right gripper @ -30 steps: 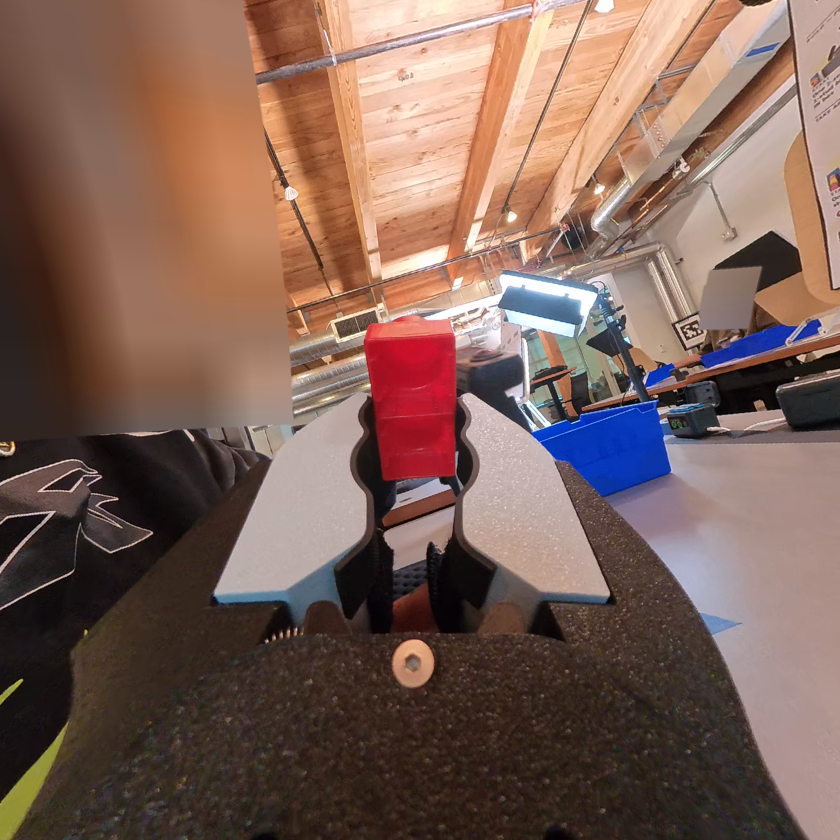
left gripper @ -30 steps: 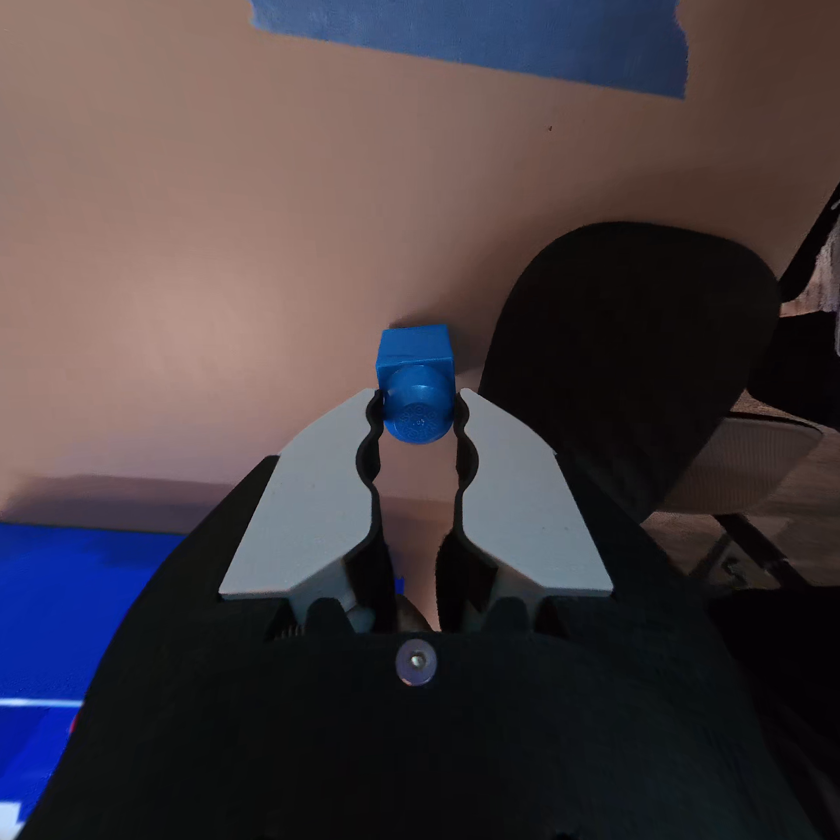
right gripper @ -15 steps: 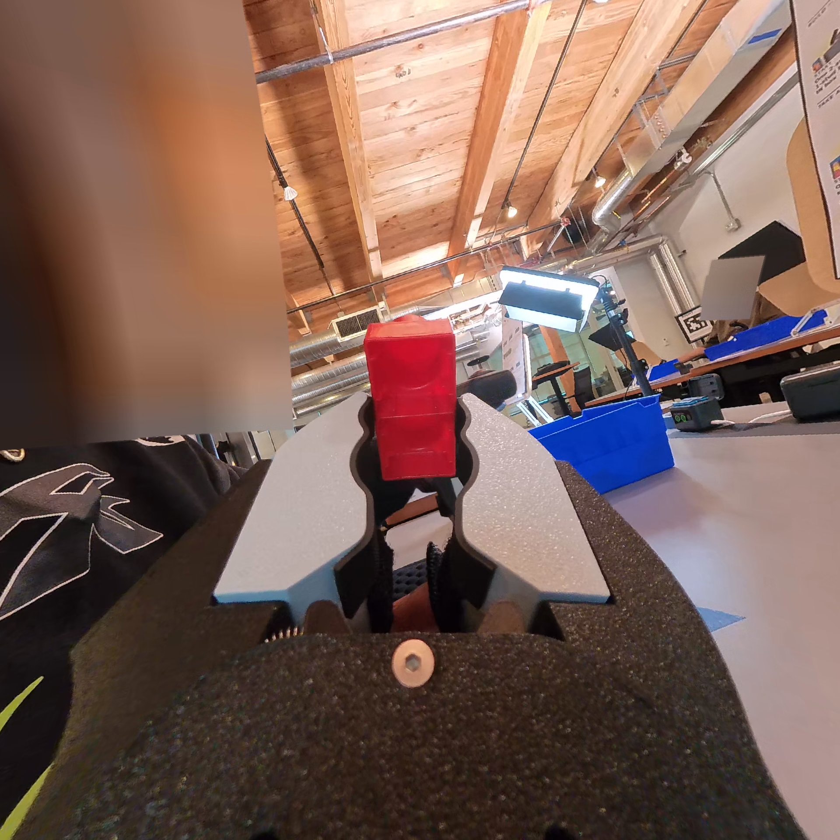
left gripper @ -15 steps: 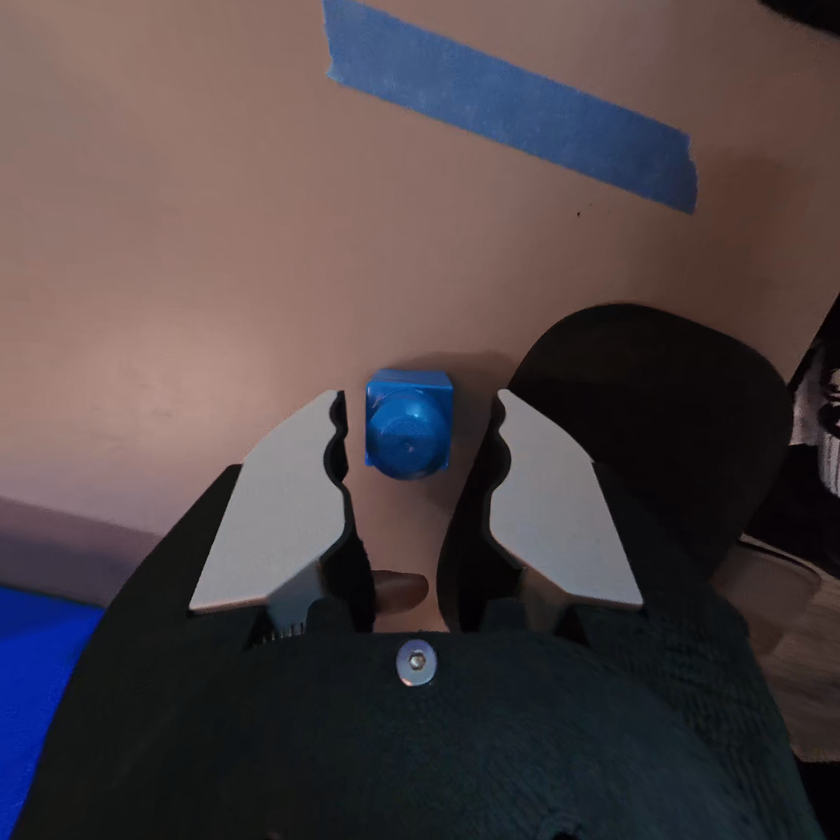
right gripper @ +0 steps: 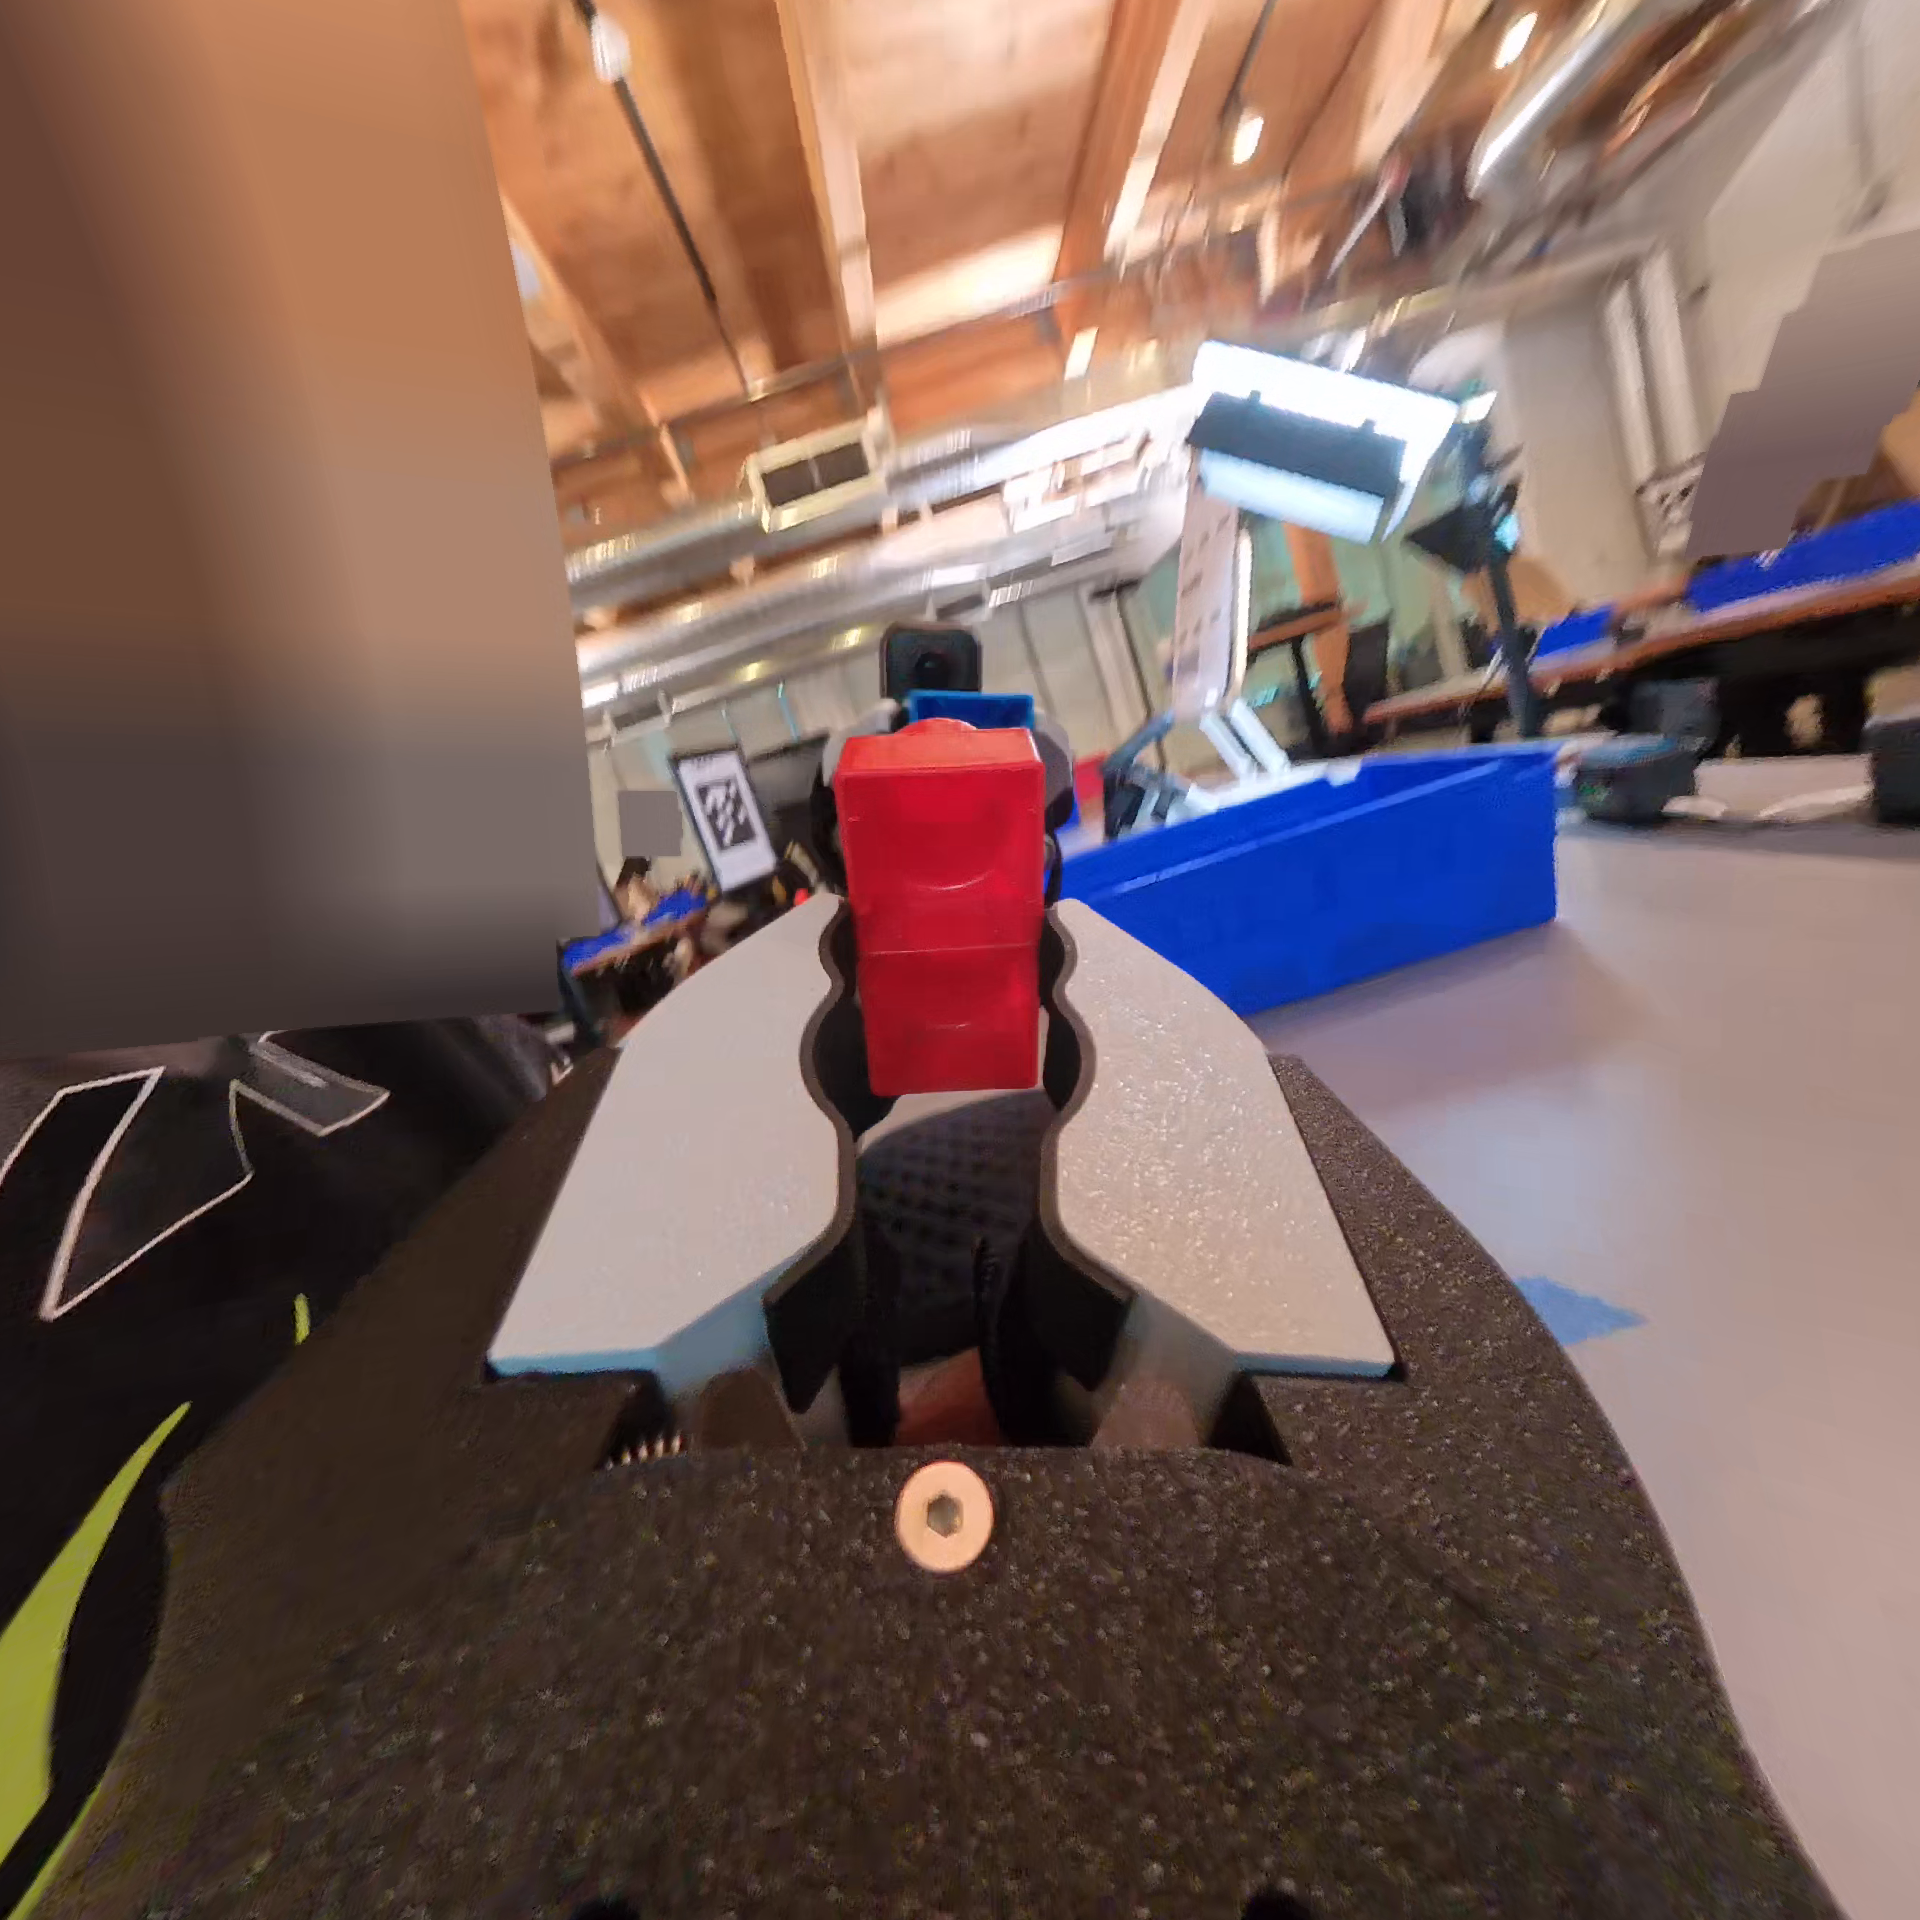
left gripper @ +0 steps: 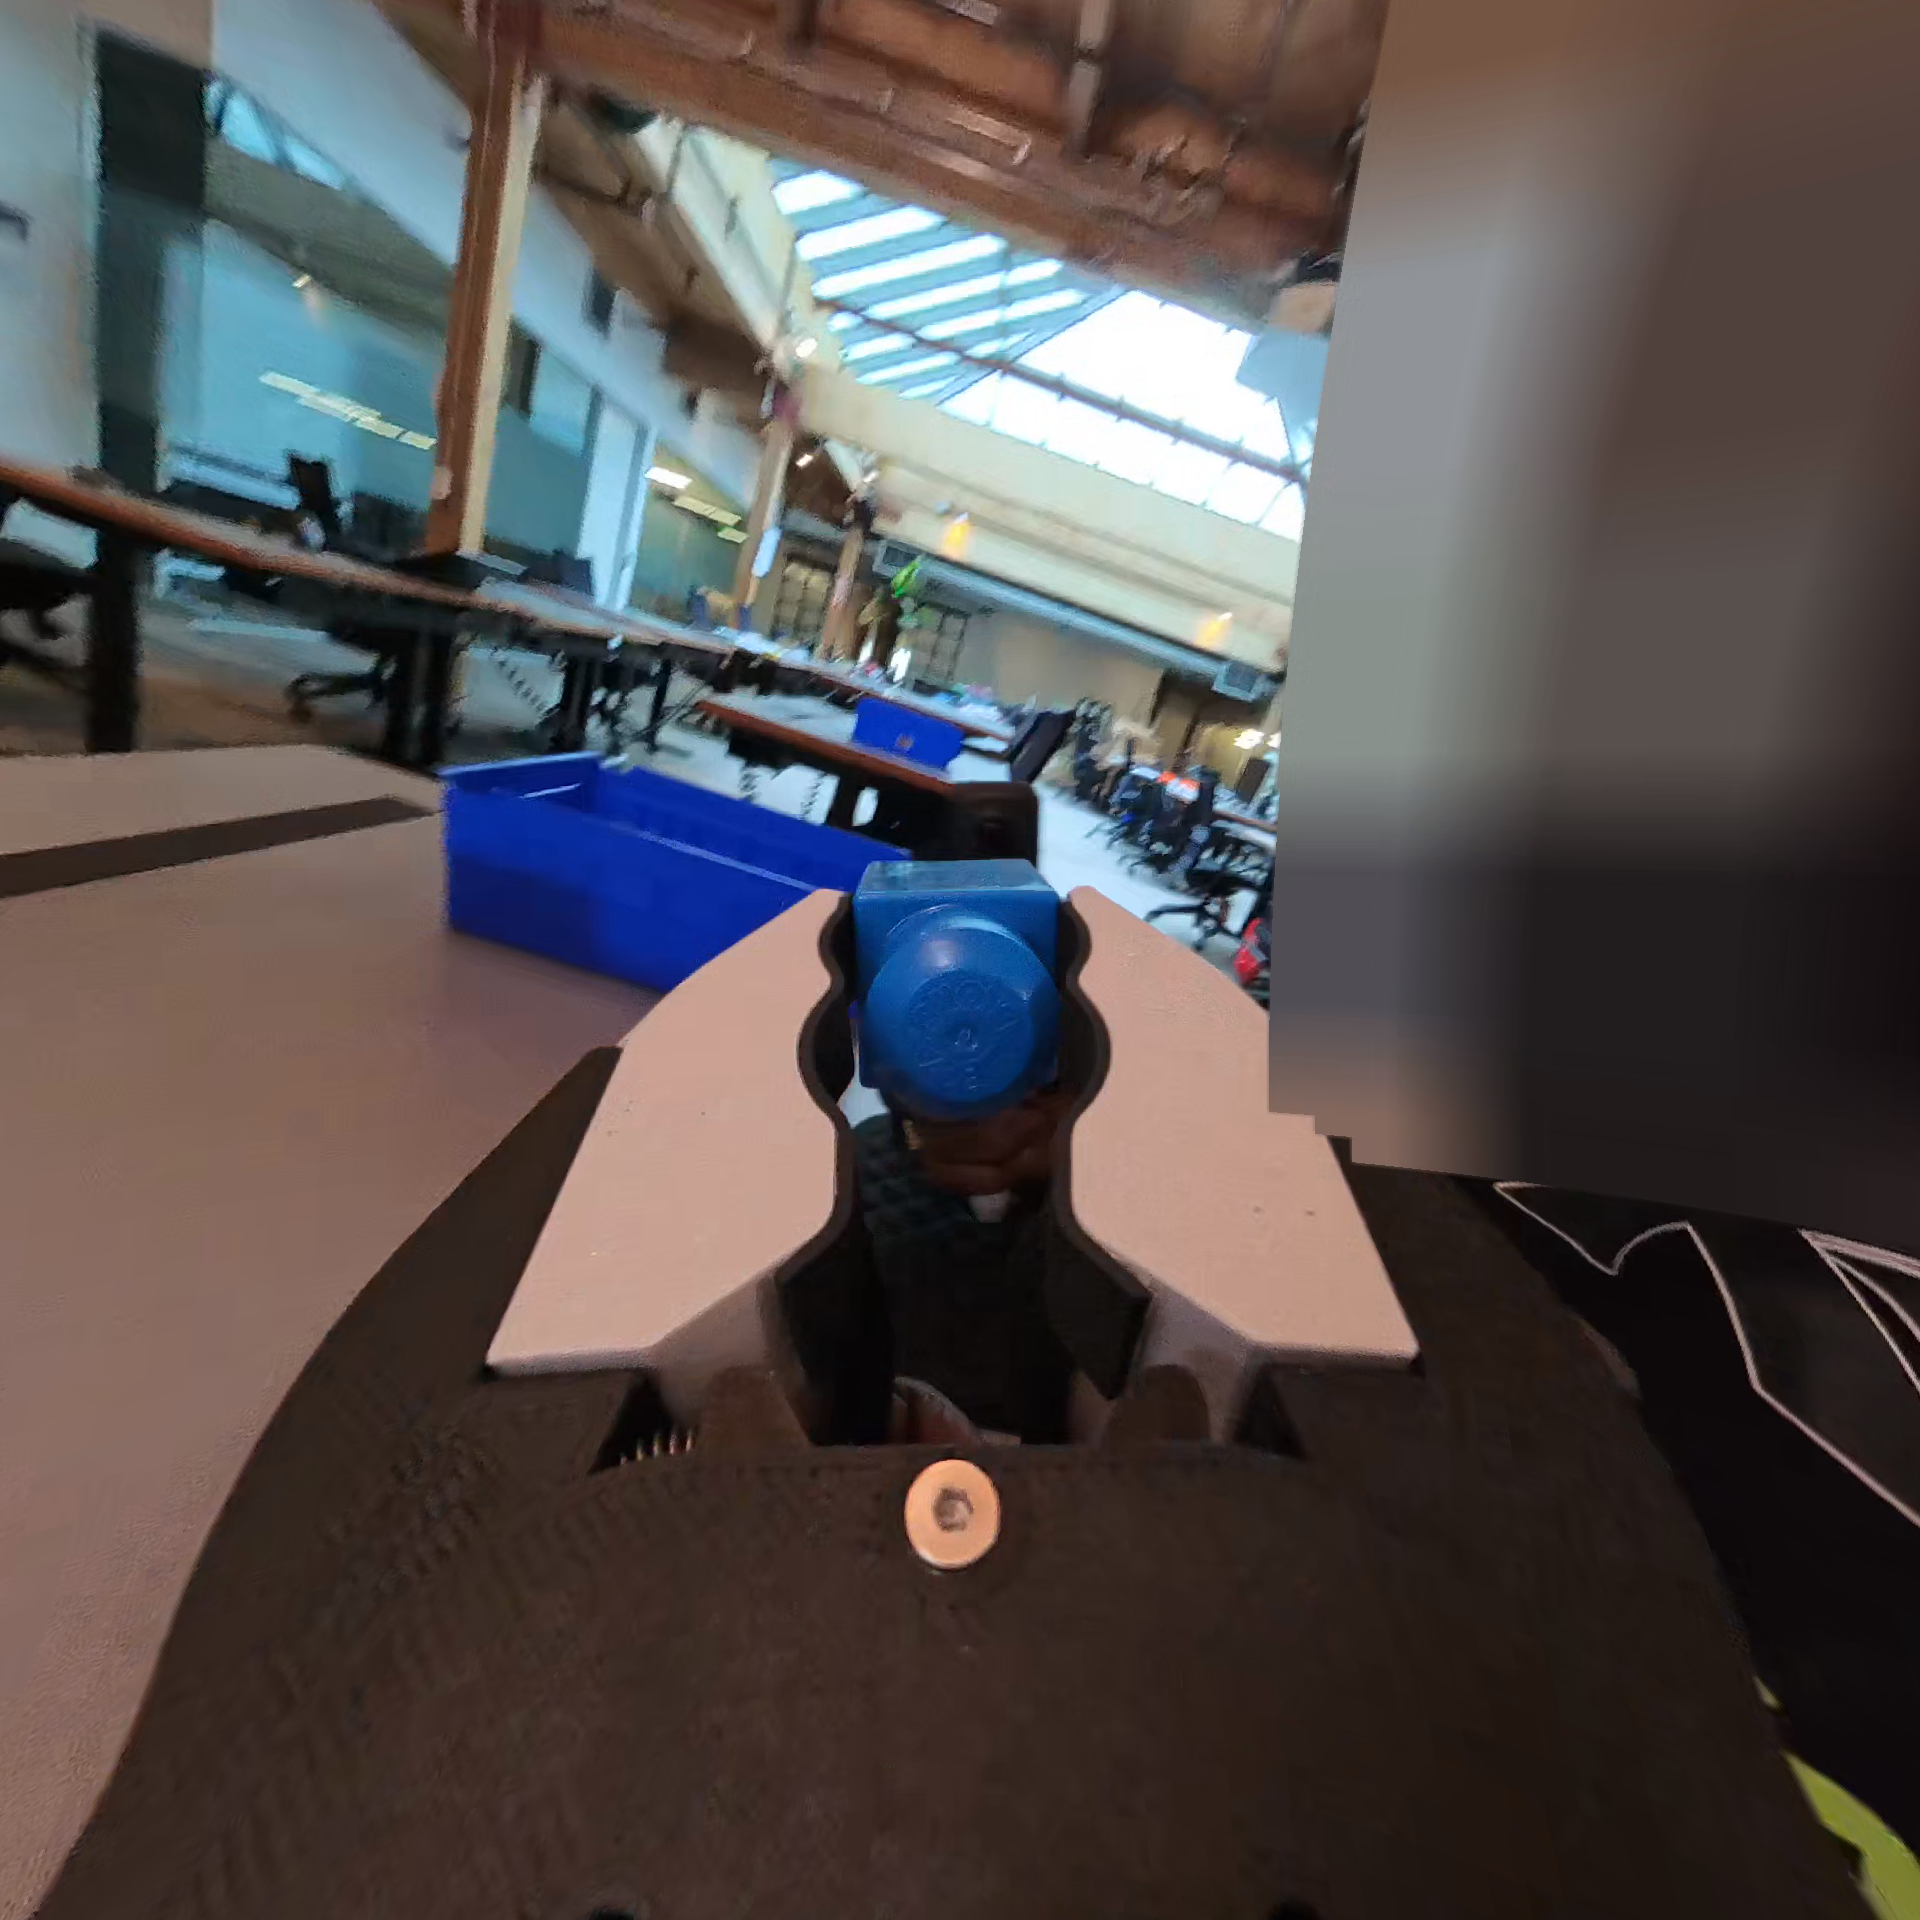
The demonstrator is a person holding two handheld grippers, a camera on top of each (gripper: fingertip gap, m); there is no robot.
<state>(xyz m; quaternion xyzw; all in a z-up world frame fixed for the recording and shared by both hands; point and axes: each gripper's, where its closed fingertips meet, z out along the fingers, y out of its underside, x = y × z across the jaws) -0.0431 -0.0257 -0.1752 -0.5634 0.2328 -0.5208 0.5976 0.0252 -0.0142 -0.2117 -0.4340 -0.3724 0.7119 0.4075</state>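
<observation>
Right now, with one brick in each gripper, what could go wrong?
1. The red brick stack stands tall in the right gripper; only its lower part sits between the fingers, so a push on top may tilt it.
2. The left gripper holds the small blue brick with its stud toward the camera; a skewed meeting could twist it loose.
3. Both grippers face each other closely, near the blue bin, so they may collide.
</observation>
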